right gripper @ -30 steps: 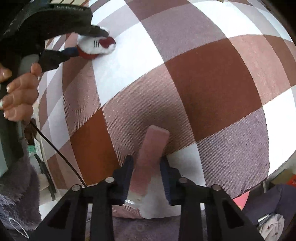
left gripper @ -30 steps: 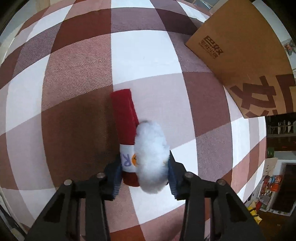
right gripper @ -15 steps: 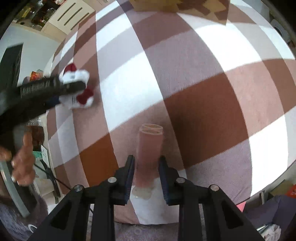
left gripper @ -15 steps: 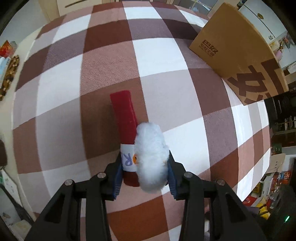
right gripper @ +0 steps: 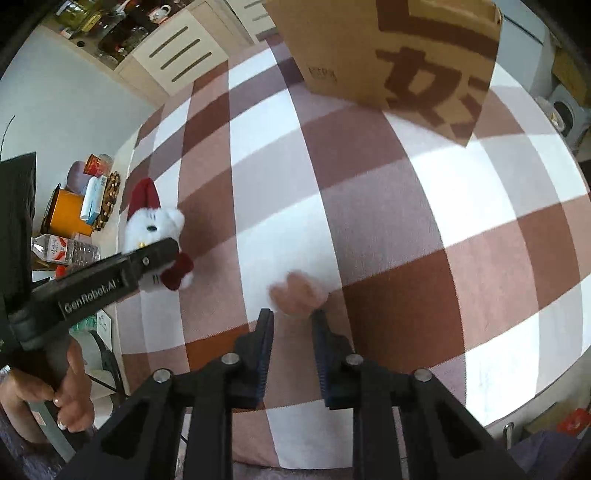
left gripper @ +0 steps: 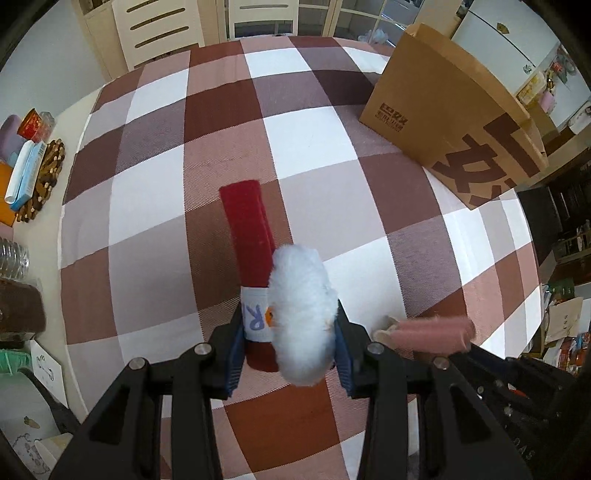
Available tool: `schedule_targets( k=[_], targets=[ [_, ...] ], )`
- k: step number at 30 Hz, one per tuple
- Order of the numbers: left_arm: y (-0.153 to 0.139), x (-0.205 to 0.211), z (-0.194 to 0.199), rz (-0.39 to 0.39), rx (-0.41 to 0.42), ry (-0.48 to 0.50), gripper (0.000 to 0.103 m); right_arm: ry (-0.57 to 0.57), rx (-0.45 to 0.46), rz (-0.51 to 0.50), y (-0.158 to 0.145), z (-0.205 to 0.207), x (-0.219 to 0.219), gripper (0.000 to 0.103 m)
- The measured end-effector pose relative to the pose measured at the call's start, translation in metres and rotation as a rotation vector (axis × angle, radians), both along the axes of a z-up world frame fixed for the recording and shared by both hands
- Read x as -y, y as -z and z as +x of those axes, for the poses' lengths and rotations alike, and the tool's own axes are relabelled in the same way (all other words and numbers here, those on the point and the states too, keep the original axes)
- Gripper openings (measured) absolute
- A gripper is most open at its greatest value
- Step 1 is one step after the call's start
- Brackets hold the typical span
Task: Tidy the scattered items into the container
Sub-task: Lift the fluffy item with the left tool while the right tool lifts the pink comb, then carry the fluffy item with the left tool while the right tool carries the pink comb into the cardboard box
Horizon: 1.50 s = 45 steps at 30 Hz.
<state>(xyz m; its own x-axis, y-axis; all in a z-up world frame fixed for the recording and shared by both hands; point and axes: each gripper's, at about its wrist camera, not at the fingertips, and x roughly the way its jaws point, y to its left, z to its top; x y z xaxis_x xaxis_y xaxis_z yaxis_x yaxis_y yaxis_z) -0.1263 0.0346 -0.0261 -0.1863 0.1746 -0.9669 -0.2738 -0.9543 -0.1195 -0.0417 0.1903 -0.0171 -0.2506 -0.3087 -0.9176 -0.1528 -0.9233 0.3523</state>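
Note:
My left gripper (left gripper: 288,321) is shut on a plush toy (left gripper: 299,295) with a white fluffy head and a long red body, held above the checked tablecloth (left gripper: 310,140). The right wrist view shows the same toy (right gripper: 151,225) in the left gripper (right gripper: 162,254), off to the left. The jaws of my right gripper (right gripper: 291,321) are closing on a pink fuzzy roll (right gripper: 299,291), which sticks out past the fingertips and looks blurred. In the left wrist view the pink roll (left gripper: 428,330) hangs above the cloth. A brown cardboard box (left gripper: 454,110) stands at the far right of the table.
The box (right gripper: 399,48) fills the top of the right wrist view. Along the table's left edge lie a red can (left gripper: 33,122), a blue-white pack (left gripper: 24,173) on a wooden trivet, and a water bottle (right gripper: 66,251). Cream cabinets (left gripper: 159,29) stand behind the table.
Both grippers have risen with their loads, so more of the table and room shows. The pink roll has come off the cloth, and the box has come further into both views.

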Motion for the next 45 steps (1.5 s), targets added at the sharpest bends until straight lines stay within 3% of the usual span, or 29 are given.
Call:
schedule_targets(
  k=[9,13,16,21,29,35,45],
  targets=[
    [0.001,0.004,0.003,0.002,0.020,-0.019,0.042,0.024,0.065,-0.037,0.022,-0.008,-0.009,0.022],
    [0.004,0.009,0.004,-0.006,0.033,-0.027,0.042,-0.024,0.097,-0.031,0.034,-0.017,0.000,0.029],
    [0.005,0.014,0.004,-0.007,0.041,-0.039,0.042,-0.081,0.090,-0.001,0.036,-0.016,0.010,0.036],
    [0.006,0.022,0.001,-0.002,0.049,-0.066,0.042,-0.158,0.066,0.031,0.036,-0.016,0.023,0.036],
    [0.008,0.030,-0.003,-0.002,0.060,-0.083,0.042,-0.253,0.005,0.086,0.043,-0.061,0.048,0.036],
    [0.007,0.037,-0.003,-0.004,0.064,-0.095,0.042,-0.310,0.017,0.110,0.059,-0.093,0.064,0.037],
    [0.004,0.048,-0.006,-0.014,0.057,-0.124,0.042,-0.304,0.013,0.137,0.074,-0.093,0.066,0.034]
  ],
)
